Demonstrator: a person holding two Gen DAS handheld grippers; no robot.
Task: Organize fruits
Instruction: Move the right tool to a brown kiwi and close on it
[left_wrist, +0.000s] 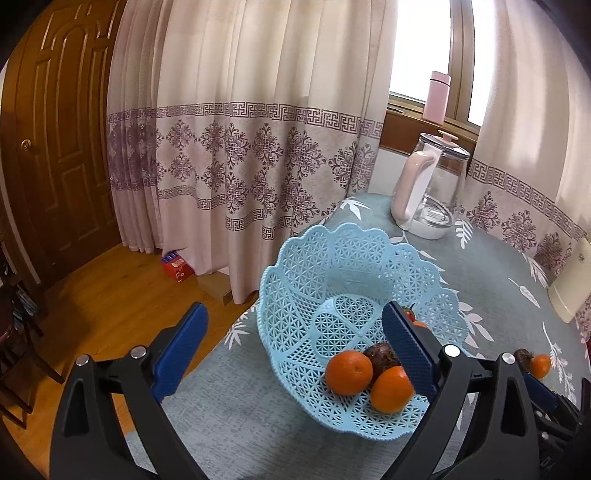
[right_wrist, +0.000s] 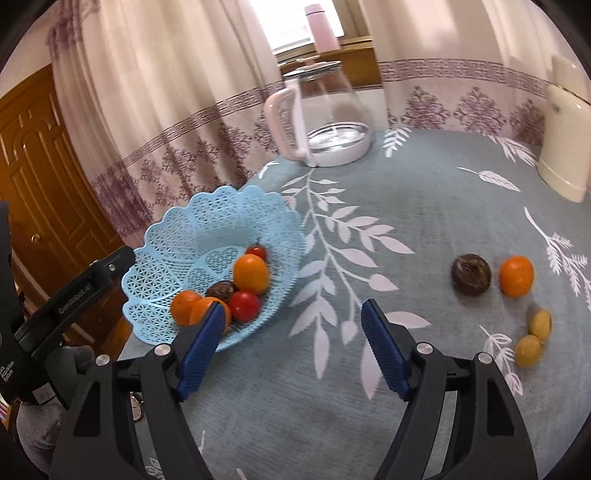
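Ahead and right of the right gripper, jaws wide and empty, an orange waits on the tablecloth. The left gripper, also wide and empty, hovers beside the basket, probably to steady it for more fruit.

Both wrist views over basket

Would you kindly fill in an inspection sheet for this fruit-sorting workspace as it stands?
Surface: grey-blue tablecloth with white leaf print.
Job's things: light-blue lattice plastic basket holds oranges, tomatoes and a dark fruit; on the cloth lie a dark brown round fruit, an orange and two small yellow fruits.
Clutter: glass kettle with pink handle; cream appliance.
Grippers: left gripper open; right gripper open, empty.
Cables: nothing seen.
Surroundings: patterned curtains, wooden door.
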